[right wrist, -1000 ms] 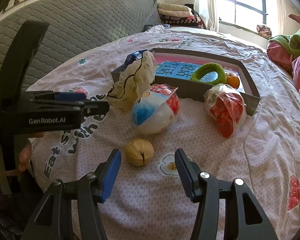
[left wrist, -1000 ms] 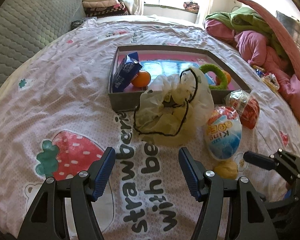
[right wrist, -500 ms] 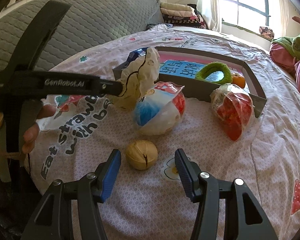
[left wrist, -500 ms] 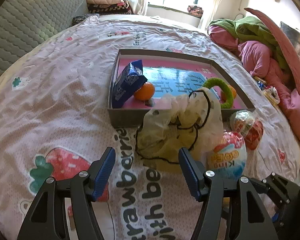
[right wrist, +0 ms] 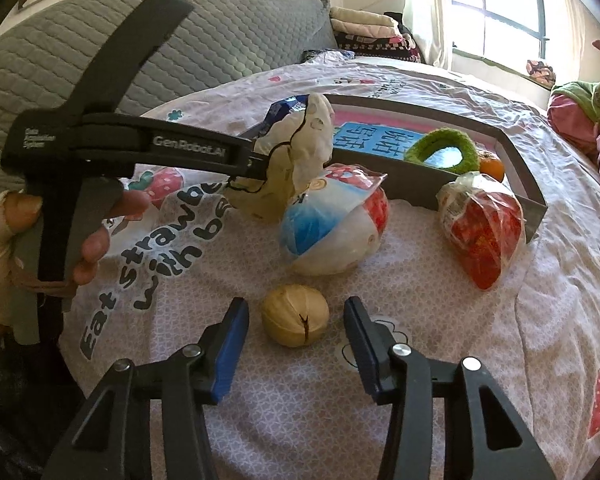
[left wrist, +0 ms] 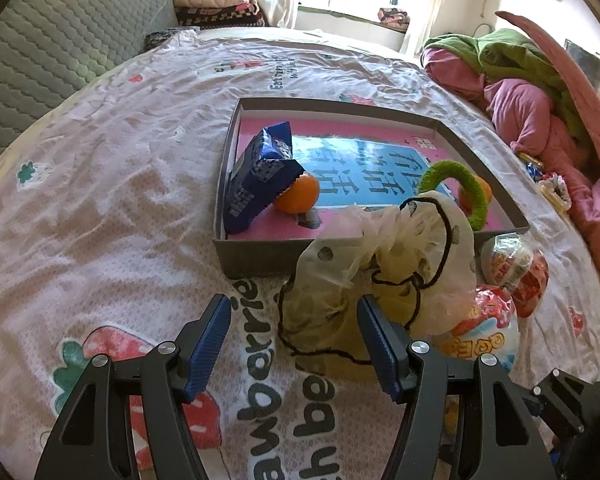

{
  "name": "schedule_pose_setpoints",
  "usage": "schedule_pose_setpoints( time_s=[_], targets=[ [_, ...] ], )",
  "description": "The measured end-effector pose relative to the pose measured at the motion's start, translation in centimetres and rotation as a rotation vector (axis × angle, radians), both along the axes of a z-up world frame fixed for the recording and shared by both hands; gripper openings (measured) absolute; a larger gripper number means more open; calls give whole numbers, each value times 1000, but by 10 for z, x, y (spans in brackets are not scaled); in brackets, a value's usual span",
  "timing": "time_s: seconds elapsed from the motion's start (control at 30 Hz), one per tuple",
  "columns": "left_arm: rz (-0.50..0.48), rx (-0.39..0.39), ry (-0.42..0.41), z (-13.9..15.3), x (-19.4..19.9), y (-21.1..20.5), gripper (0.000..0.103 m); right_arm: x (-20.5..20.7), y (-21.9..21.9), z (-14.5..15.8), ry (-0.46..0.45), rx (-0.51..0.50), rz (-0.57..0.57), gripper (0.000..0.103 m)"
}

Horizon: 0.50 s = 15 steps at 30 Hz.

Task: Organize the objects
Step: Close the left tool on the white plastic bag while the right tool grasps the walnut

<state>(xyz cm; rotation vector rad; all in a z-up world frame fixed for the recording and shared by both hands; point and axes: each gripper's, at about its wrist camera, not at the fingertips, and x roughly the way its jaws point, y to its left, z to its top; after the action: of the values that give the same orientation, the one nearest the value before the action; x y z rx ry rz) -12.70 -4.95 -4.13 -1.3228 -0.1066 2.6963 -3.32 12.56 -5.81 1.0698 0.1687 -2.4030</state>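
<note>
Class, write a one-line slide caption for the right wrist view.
Right gripper, jaws open and closing, straddles a walnut on the bedsheet.

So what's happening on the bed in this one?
A person is tidying loose things into the grey box. The left hand-held gripper, open, is nosing up to the drawstring pouch. The right hand-held gripper has just been closing, its pads either side of the tan walnut-like ball, not yet touching.

A bed (right wrist: 440, 380) under a strawberry-print sheet carries everything. On it: grey tray (right wrist: 532, 204) at two o'clock, cream pouch (right wrist: 296, 160), two wrapped eggs, walnut (right wrist: 294, 320) at six.
</note>
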Motion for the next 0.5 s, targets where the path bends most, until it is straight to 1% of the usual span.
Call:
schedule_pose_setpoints(
  time_s=[0.13, 0.23, 0.4, 0.5],
  targets=[
    [-14, -16, 3, -3, -7, 6, 67, -1, 0, 0, 3, -10, 3, 47],
    [-29, 0, -9, -7, -11, 9, 67, -2, -3, -2, 5, -8, 10, 45],
    [-24, 17, -20, -13, -17, 10, 67, -5, -6, -4, 6, -3, 17, 42],
    [-20, 32, -22, -16, -21, 10, 67, -6, -8, -6, 10, 3, 19, 37]
  ],
)
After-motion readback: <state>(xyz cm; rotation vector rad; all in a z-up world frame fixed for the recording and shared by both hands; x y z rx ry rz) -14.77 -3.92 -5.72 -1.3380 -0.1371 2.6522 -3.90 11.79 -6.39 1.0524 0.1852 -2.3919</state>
